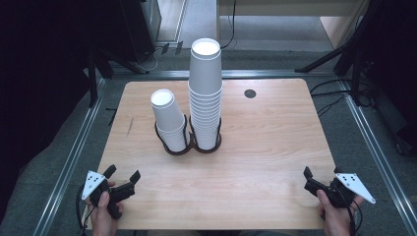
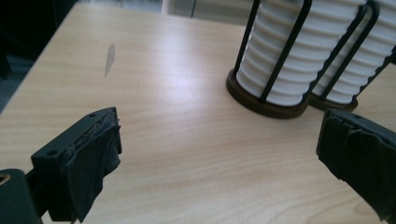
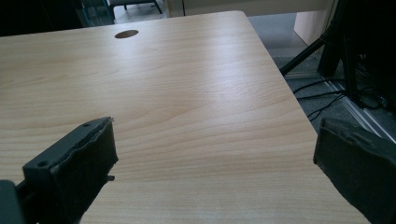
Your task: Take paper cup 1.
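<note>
Two stacks of white paper cups stand upside down in black wire holders at the table's middle: a short stack point(image 1: 169, 120) on the left and a tall stack point(image 1: 205, 93) touching it on the right. In the left gripper view the short stack point(image 2: 280, 60) is nearer, with the tall stack point(image 2: 364, 60) behind it. My left gripper point(image 1: 122, 172) rests near the front left corner, open and empty point(image 2: 219, 140), pointing toward the holders. My right gripper point(image 1: 322, 172) sits near the front right corner, open with only bare wood between its jaws point(image 3: 215, 140).
The wooden table point(image 1: 275, 142) has a round cable hole point(image 1: 250, 93) at the back right, also seen in the right gripper view point(image 3: 126, 34). Stand legs and cables point(image 1: 334, 93) lie on the floor beyond the right edge. A metal rail point(image 1: 74, 157) runs along the left side.
</note>
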Demonstrator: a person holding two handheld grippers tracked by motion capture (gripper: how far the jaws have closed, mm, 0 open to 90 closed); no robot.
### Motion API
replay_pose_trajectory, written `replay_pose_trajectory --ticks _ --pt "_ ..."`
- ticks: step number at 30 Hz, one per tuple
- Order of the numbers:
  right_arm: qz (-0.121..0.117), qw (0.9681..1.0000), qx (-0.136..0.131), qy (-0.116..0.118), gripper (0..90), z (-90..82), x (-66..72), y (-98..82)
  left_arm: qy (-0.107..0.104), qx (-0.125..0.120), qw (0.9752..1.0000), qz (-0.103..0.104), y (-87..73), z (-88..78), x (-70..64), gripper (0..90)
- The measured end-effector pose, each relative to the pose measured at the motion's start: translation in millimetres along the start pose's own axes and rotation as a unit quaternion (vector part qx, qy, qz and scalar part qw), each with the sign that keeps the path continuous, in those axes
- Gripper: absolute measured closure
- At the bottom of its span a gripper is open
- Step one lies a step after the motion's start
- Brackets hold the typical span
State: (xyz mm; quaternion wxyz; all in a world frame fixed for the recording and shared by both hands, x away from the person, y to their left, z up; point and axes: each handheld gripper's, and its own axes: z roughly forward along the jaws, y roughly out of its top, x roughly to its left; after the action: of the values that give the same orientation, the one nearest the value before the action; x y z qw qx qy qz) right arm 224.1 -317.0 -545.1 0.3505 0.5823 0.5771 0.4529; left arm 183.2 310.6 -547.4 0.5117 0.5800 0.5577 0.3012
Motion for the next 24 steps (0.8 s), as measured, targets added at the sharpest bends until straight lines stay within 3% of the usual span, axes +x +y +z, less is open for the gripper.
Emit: replay_pose_trajectory --ticks 2,9,15,21,24 --pt "0.0 1.0 0.002 0.001 0.0 0.0 -0.9 0.8 0.01 -0.007 0.9999 -0.001 1.3 1.6 -3.5 0.0" --pt "0.007 1.0 0.005 0.003 0.0 -0.2 1.2 9.4 -0.007 0.003 0.9999 -0.007 7.3 -1.6 -8.8 0.0" --pt "-0.001 0.9998 -0.006 0.018 0.0 -3.8 14.5 23.4 -0.023 0.011 0.9997 -0.003 13.8 -1.4 -15.8 0.0" --pt "-0.024 0.9985 -0.02 0.045 0.0 -5.6 37.3 44.4 -0.056 0.023 0.9981 0.008 21.8 7.9 -30.9 0.0" --pt "-0.024 0.9978 -0.024 0.058 0.0 -6.0 44.8 51.7 -0.062 0.023 0.9978 0.008 25.3 11.9 -37.8 0.0"
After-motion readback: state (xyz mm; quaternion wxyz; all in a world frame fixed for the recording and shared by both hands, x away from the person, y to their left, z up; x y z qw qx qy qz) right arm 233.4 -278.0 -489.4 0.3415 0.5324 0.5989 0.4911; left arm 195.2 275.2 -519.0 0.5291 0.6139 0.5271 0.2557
